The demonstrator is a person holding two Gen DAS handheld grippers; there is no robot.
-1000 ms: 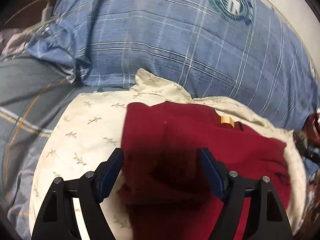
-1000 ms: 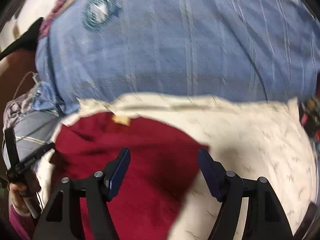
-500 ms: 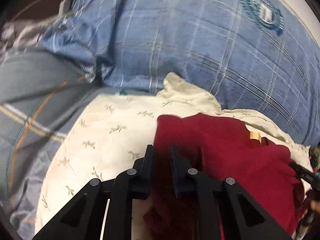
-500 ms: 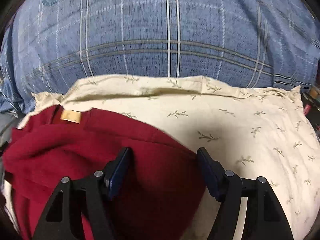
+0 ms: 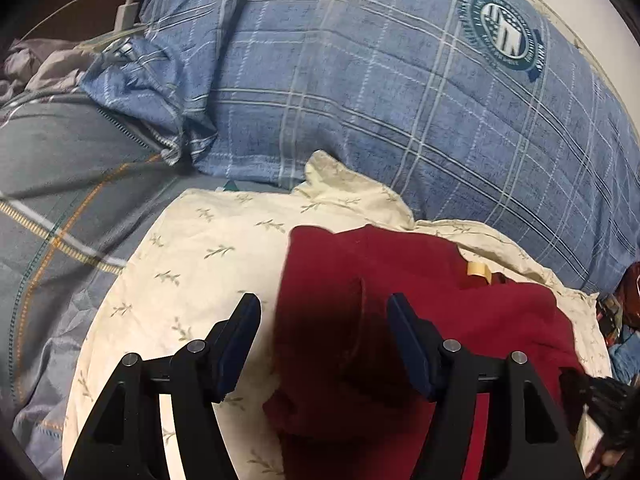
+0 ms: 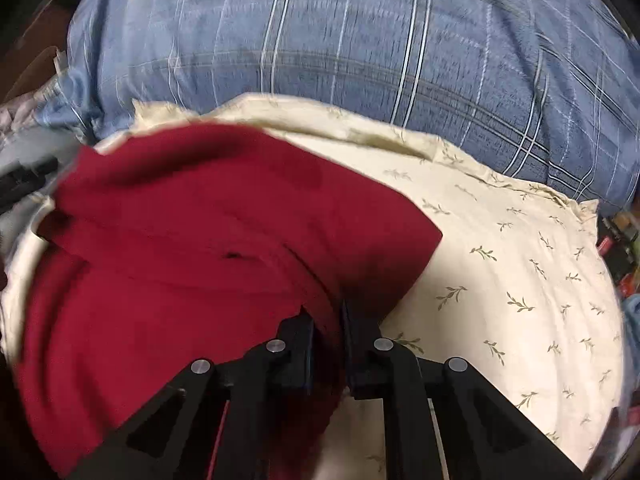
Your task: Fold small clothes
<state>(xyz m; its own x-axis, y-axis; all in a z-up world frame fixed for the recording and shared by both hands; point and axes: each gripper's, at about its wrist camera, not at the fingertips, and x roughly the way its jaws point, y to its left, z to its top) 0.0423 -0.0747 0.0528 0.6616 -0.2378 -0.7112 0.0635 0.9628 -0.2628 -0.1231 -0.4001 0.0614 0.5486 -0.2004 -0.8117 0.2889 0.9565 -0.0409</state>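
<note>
Bed, spread with grey plaid bedding (image 5: 60,184) at frame left. Lying directly on it: large blue plaid pillow (image 5: 380,92) across the top, cream leaf-print pillow (image 5: 192,264) below, touching it. Red garment (image 5: 400,300) atop the cream pillow.

A cream pillowcase (image 5: 192,264) printed with small leaf sprigs lies in front of a large blue plaid pillow (image 5: 360,92) bearing a round teal emblem (image 5: 500,36). To the left spreads a grey plaid duvet (image 5: 52,184) — beyond it, a white charger (image 5: 126,14) with its cable, and what may be crumpled lilac fabric (image 5: 36,64).
</note>
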